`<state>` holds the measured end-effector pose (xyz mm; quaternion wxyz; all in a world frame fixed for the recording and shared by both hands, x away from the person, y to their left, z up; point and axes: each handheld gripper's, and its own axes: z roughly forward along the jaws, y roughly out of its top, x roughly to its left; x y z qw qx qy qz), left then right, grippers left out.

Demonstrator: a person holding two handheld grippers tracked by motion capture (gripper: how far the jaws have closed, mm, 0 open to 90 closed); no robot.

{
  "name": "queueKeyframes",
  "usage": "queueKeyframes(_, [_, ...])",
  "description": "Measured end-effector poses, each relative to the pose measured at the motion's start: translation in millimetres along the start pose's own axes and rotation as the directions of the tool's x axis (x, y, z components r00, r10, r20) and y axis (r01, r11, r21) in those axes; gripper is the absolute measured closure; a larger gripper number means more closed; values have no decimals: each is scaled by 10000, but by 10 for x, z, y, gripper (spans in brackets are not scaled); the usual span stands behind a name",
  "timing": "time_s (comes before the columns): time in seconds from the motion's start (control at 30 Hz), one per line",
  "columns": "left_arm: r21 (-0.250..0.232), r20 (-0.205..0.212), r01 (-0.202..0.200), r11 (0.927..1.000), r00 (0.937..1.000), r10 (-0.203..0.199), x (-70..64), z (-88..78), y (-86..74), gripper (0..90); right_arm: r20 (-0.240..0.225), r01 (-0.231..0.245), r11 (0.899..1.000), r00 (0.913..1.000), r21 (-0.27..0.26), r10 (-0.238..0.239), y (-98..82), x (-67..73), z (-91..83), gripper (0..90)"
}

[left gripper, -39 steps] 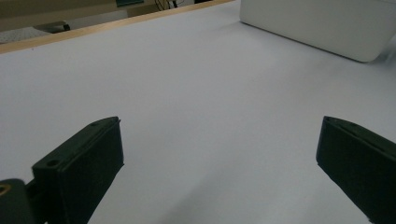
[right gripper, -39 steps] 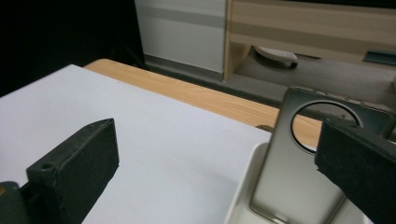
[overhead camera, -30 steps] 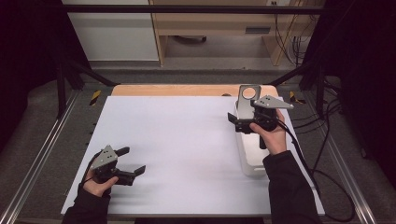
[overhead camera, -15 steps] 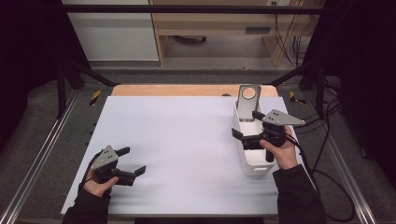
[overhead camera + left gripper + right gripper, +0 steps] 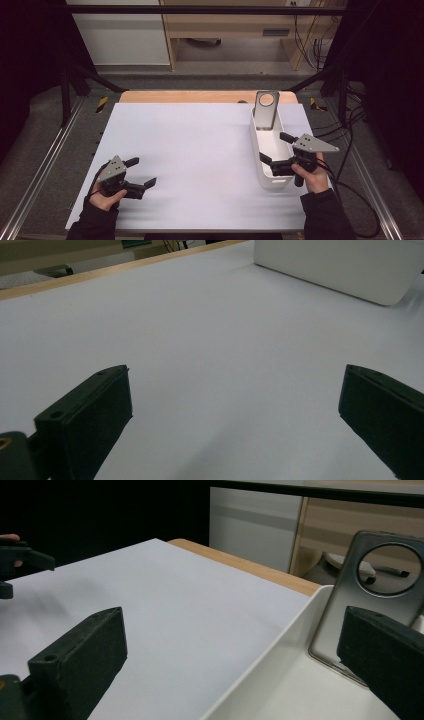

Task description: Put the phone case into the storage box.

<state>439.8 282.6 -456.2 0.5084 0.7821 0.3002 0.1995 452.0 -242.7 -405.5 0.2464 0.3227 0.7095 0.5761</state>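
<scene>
A long white bin (image 5: pixel 274 183) stands on the right side of the white table (image 5: pixel 200 145). A grey metal plate with a round hole (image 5: pixel 266 106) leans upright at the bin's far end; in the right gripper view the plate (image 5: pixel 385 590) stands just ahead. My right gripper (image 5: pixel 275 147) hovers open over the bin's near half, holding nothing, with one jaw above the bin rim (image 5: pixel 270 645) and the other outside it. My left gripper (image 5: pixel 141 172) rests open and holding nothing near the table's front left. The bin wall (image 5: pixel 340 265) lies far ahead of it.
A wooden strip (image 5: pixel 200 96) runs along the table's far edge. Metal frame rails (image 5: pixel 40 165) flank both sides, and cables (image 5: pixel 350 150) hang at the right. Shelving and a cabinet (image 5: pixel 120 35) stand beyond the table. The left gripper (image 5: pixel 20 562) shows far off in the right gripper view.
My right gripper has drawn back from the metal plate at the bin's far end toward the person, along the bin. The plate stays leaning there. The left gripper has not moved.
</scene>
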Motion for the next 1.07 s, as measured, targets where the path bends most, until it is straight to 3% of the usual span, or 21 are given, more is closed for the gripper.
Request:
queueKeyframes(0.2, [-25, 30, -27, 10000, 10000, 27, -7, -1, 6, 2, 205, -216, 9997, 9996, -144, 219, -175, -81, -114, 3])
queueKeyframes(0.3, [-34, 43, -28, 10000, 10000, 28, -7, 1, 7, 2, 301, -68, 10000, 9995, -66, 70, -271, -120, -172, 3])
queueKeyframes(0.47, [-39, 73, -62, 10000, 10000, 62, -16, 3, 10, 2, 419, -208, 9997, 9989, 120, 203, -412, -190, -226, 3])
queueKeyframes(0.73, [-102, 100, -55, 9999, 9999, 56, -19, -3, 16, 2, 346, -302, 9995, 9989, -45, 304, -532, -257, -332, 3])
queueKeyframes(1.07, [-125, 126, -85, 9999, 9999, 86, -22, -3, 24, 1, 284, -313, 9993, 9991, 212, 307, -647, -305, -372, 3])
